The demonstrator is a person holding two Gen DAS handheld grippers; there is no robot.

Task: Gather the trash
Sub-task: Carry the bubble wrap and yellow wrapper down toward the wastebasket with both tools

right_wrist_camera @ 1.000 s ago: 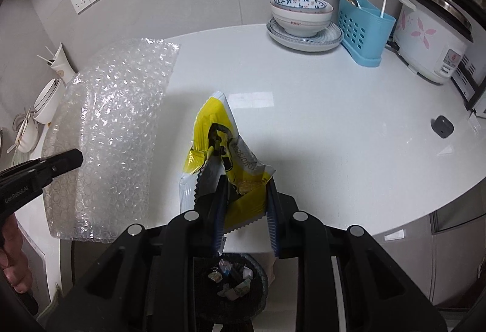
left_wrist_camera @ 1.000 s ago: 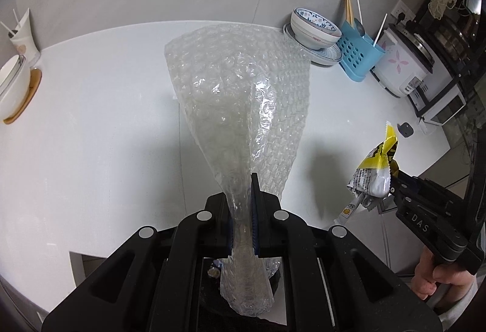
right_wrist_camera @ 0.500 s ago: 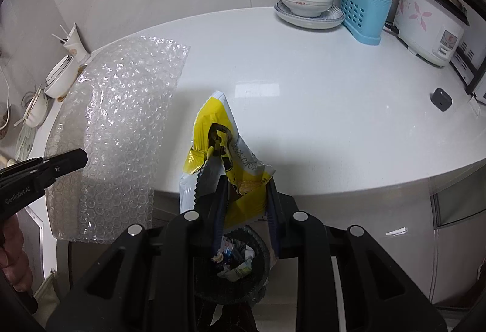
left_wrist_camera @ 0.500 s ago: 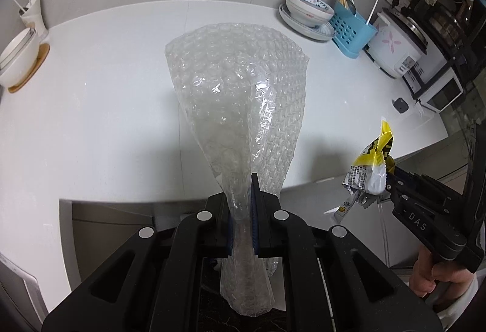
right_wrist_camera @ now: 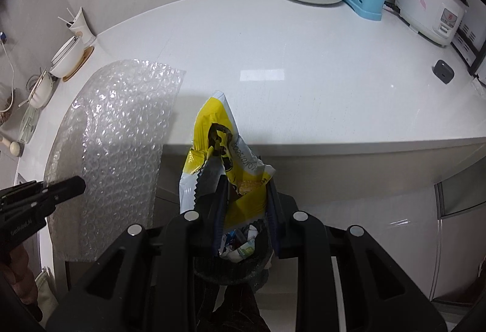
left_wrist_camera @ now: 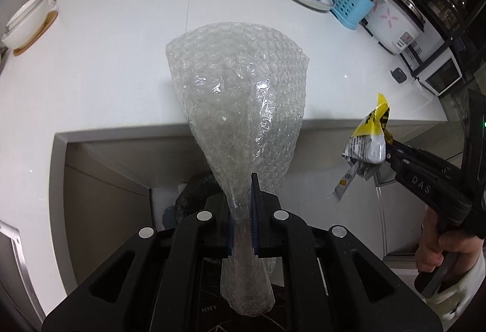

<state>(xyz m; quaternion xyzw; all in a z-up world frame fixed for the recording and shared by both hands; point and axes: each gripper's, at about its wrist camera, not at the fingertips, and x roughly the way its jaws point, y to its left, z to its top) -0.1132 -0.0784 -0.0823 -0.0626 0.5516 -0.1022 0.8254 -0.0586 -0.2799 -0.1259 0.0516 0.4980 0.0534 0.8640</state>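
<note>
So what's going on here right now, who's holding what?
A person is clearing trash with two handheld grippers. The left gripper is shut on a sheet of bubble wrap, and the right gripper is clamped on a yellow snack wrapper. Both pieces are off the white counter and held out past its front edge. A dark bin with trash already in it sits just below the snack wrapper. Nothing has been dropped yet.

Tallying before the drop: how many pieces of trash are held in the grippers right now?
2. Bubble wrap pinched in the left gripper; yellow wrapper in the right gripper, above the bin.
</note>
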